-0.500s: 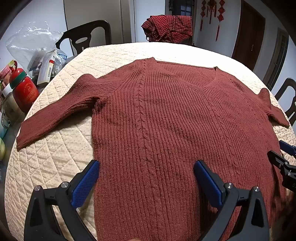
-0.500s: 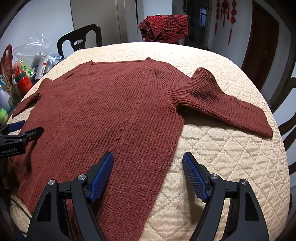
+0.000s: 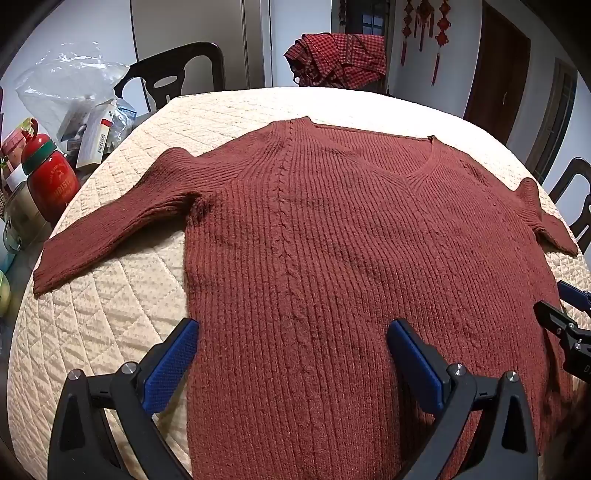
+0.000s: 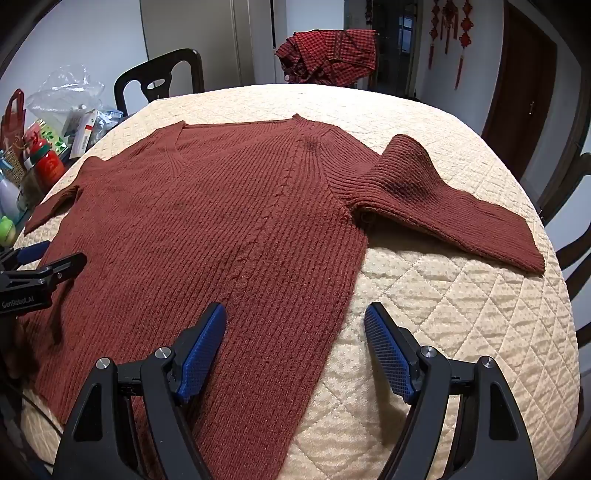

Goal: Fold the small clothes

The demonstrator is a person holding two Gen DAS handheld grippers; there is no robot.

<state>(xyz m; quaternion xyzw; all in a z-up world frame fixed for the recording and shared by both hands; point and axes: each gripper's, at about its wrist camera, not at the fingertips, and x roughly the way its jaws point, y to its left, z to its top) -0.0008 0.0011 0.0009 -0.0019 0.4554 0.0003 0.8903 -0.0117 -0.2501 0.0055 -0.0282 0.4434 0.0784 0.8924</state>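
This was a home dining room. A round tabletop (image 3: pixel 258 110) under a quilted cream cover stood ringed by dark chairs (image 3: pixel 177 70). Red knot ornaments (image 3: pixel 424 22) hung beside a wooden door (image 3: pixel 498 74), and household bottles and packets (image 3: pixel 55 155) crowded its left edge.

Both wrist views looking steeply down, close over the near hem of the sweater (image 3: pixel 332 258); left from its left side, right from its right; sharing its middle.
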